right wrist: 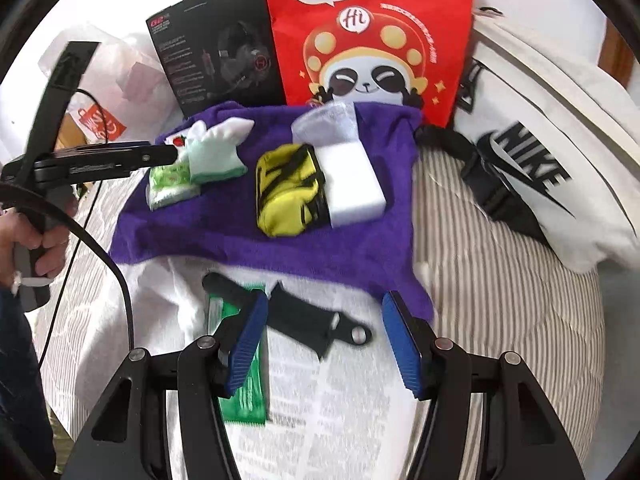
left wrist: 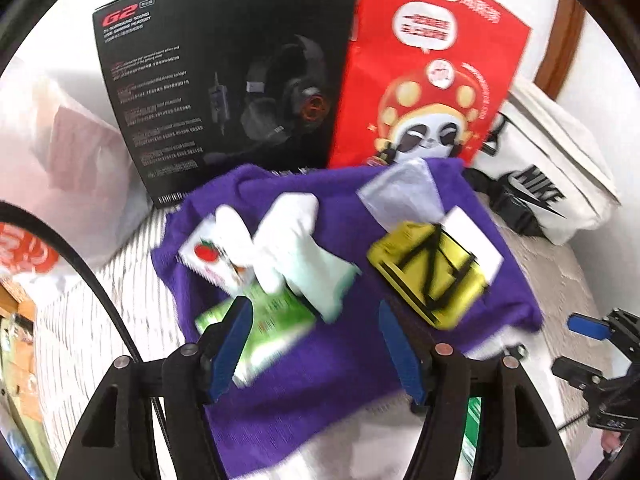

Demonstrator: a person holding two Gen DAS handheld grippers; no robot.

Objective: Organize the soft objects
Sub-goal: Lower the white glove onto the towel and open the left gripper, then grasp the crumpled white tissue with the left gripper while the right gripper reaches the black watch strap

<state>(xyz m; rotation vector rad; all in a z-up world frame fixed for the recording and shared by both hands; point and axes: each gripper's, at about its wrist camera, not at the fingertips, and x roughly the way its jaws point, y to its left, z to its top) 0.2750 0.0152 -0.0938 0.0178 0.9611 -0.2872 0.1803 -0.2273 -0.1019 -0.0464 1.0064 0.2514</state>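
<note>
Your left tongs [left wrist: 316,344] stand open over the purple towel [left wrist: 344,344], with nothing pinched; the green packet [left wrist: 260,320] lies partly behind the left blade, so you cannot tell from this view whether the blade touches it. No earlier picture is at hand, so only the open gap can be told. Your right tongs [right wrist: 324,344] are also open and empty, hanging over the white printed sheet [right wrist: 320,392] near the towel's front edge, where a green wrapper [right wrist: 244,396] and a black knife-shaped piece [right wrist: 304,320] lie; the left blade covers part of both.

The soft things sit on the towel, which is spread on the striped bed [right wrist: 480,280]. Toward its left edge lies a white glove [left wrist: 292,240], overlapping the green packet and a small white pack with a red fruit print [left wrist: 204,256]; motion blur makes the print unreadable. Toward its right edge lies a yellow pouch with black straps [right wrist: 288,196], touching a white block [right wrist: 352,180], and behind those, at the far edge, a clear plastic piece [right wrist: 324,124] whose shape is hard to make out.

Behind the towel stand a black headset box [left wrist: 224,92] and a red paper bag [left wrist: 428,92], its top cut off. A white sports bag [right wrist: 552,152] lies at the right. Your left hand [right wrist: 36,236] shows at the right view's left edge, partly cropped.
</note>
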